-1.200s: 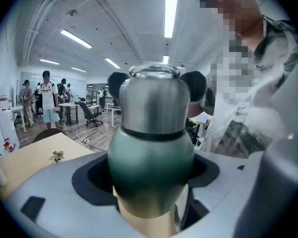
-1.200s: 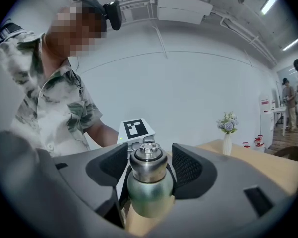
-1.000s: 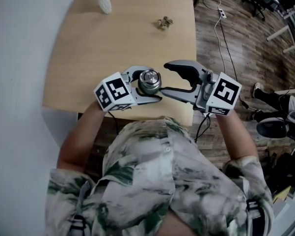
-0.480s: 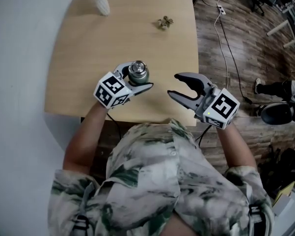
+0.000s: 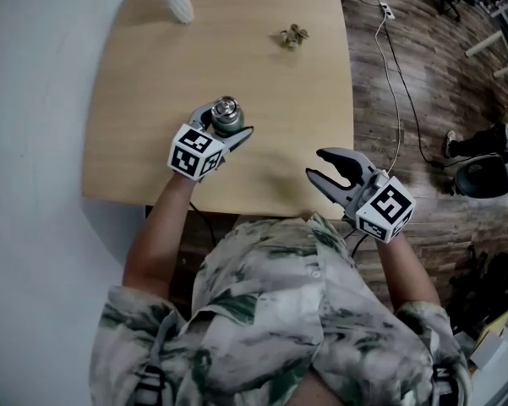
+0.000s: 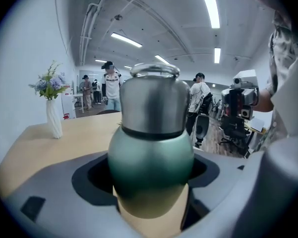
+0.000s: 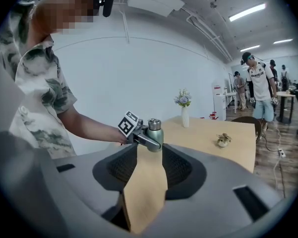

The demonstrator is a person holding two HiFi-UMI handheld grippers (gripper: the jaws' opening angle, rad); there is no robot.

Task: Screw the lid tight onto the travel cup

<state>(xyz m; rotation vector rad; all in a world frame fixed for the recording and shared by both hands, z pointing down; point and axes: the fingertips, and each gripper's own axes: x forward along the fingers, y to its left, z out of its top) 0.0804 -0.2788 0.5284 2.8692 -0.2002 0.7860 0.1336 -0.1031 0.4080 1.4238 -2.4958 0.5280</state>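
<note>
The travel cup (image 5: 226, 117) sits upright between the left tongs (image 5: 228, 122), which are clenched on its green body just below the steel lid (image 6: 152, 100). The lid sits on top of the cup, with a loop handle at its crown. The cup is over the near-left part of the wooden worktop (image 5: 152, 66); no view shows whether its base touches the wood.

The right tongs (image 5: 314, 164) hang well apart from the cup, over the worktop's near right edge. Their jaws stand apart and have just been closing, with nothing between them but bare wood. They point across at the cup.

At the far edge a white vase (image 5: 179, 5) holds flowers, and a small ornament (image 5: 294, 36) lies towards the far right corner.
</note>
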